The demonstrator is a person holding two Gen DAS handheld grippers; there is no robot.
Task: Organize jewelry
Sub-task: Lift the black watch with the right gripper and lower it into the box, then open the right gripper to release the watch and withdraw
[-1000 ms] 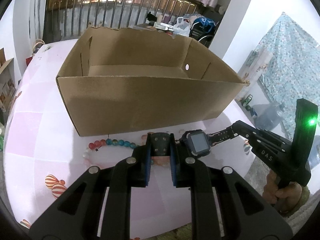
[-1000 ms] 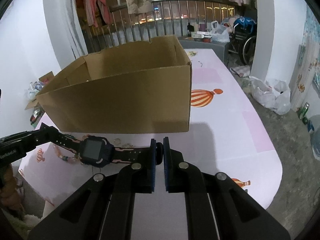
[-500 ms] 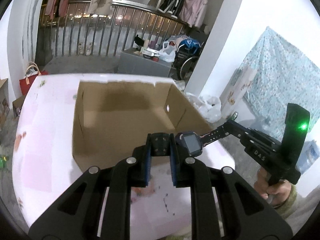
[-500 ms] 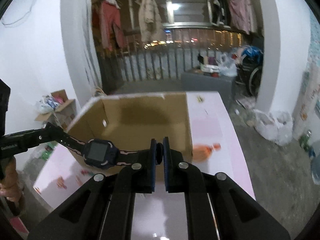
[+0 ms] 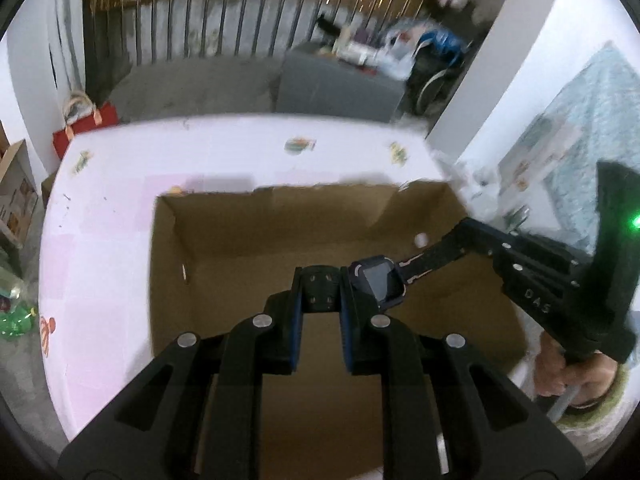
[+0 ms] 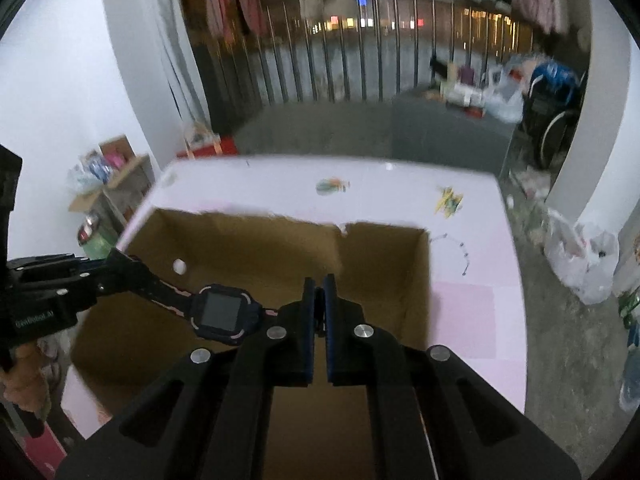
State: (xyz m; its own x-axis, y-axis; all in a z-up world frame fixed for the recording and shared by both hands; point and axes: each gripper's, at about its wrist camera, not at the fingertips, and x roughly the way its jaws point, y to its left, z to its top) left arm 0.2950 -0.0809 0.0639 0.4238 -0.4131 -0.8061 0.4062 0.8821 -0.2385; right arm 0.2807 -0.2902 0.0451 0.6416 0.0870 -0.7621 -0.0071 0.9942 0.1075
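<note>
A pink-and-white tabletop (image 5: 120,208) is seen below, carrying an open cardboard box (image 5: 256,224) whose inside lies bare. A thin chain (image 6: 460,252) lies on the tabletop just beside the box's right wall. A dark smartwatch (image 6: 222,312) with pink trim is held stretched above the box opening. One strap end is clamped by the left gripper (image 5: 320,300), its jaws narrowly parted around the strap; the other strap is pinched by the right gripper (image 6: 319,308), nearly fully closed.
</note>
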